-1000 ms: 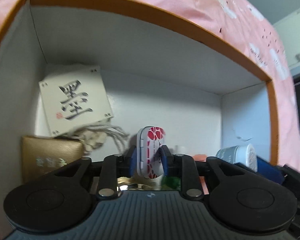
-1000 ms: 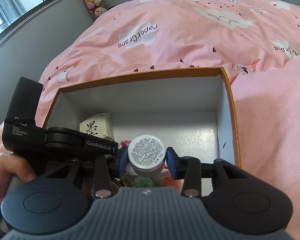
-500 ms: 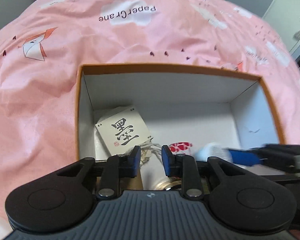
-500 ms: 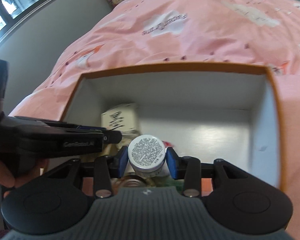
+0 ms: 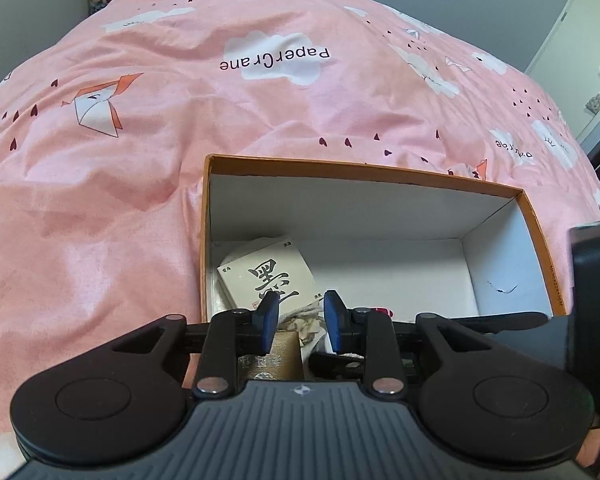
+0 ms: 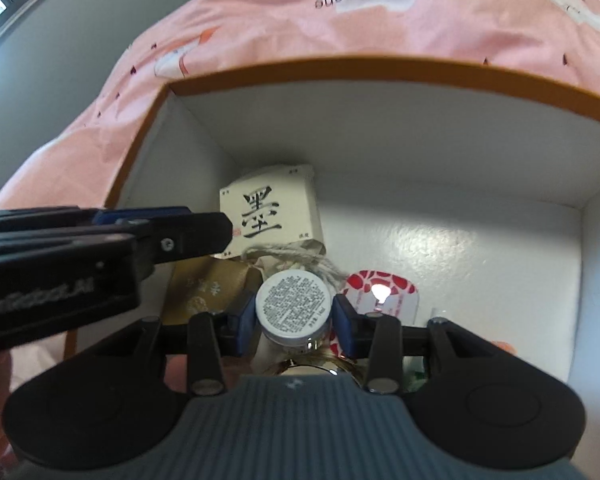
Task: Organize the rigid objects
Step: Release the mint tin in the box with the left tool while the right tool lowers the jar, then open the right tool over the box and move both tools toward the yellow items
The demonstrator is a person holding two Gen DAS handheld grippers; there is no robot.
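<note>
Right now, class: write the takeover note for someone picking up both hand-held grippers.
Left hand-held gripper: open, empty, above the box's left end.
Right hand-held gripper: shut on the small white jar, low inside the orange-rimmed box.
Already in the box: calligraphy card box, gold box, red-patterned tin and more, partly hidden.
Left: set the jar down, probably on the bare floor at right, then release.

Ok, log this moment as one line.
left gripper: open, empty | right gripper: shut on white jar, over orange box | red-white tin: in box
</note>
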